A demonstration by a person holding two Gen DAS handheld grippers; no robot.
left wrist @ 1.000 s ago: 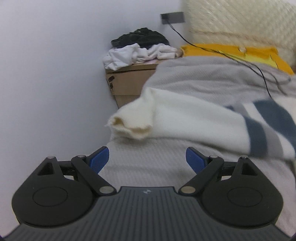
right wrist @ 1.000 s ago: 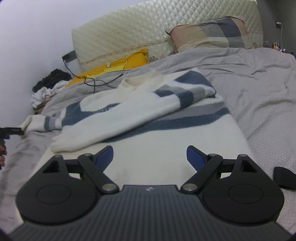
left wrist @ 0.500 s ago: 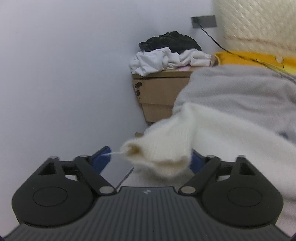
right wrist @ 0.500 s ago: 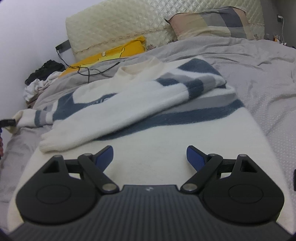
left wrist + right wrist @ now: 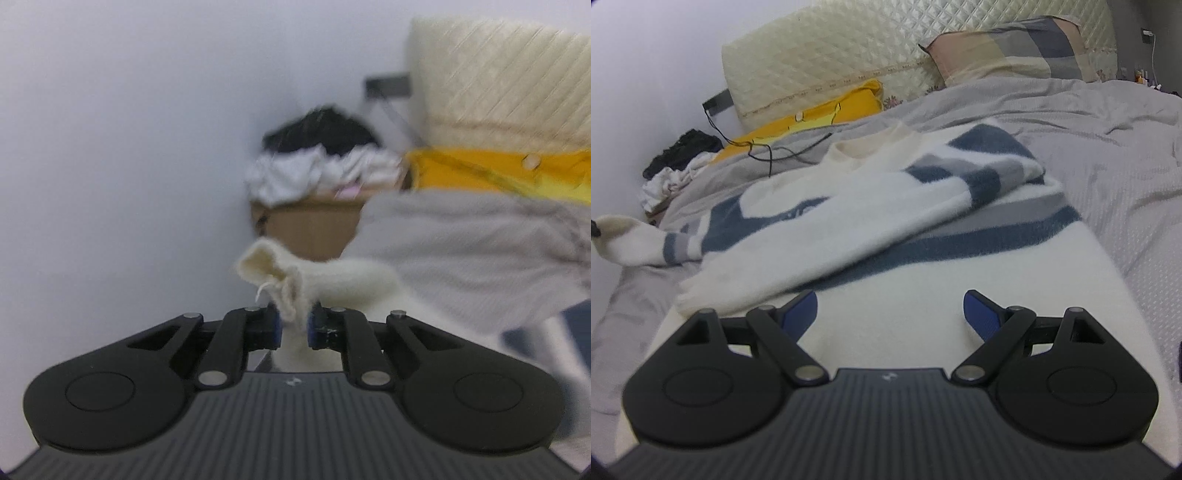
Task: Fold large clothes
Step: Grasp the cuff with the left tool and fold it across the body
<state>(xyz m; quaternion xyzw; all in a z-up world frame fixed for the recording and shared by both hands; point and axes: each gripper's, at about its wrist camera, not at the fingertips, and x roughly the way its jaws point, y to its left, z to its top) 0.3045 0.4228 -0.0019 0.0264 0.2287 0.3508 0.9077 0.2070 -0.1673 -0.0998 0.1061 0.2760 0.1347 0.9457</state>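
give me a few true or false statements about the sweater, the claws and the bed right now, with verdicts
1. The left claw is shut on the cream cuff of the white, blue-striped knit sweater. True.
2. The right claw grips the sweater's hem. False: it is open, above the sweater's white body.
3. The sweater's other sleeve lies folded across its body. True.
4. The sweater lies on a wooden table. False: it lies on a grey bedspread.
5. A yellow pillow sits near the cream quilted headboard. True.

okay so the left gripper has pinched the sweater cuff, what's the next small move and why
Probably carry the cuff across onto the sweater body. The left gripper is shut on it, that sleeve lies stretched off to the side, and the other sleeve is already folded across. The right gripper hovers open.
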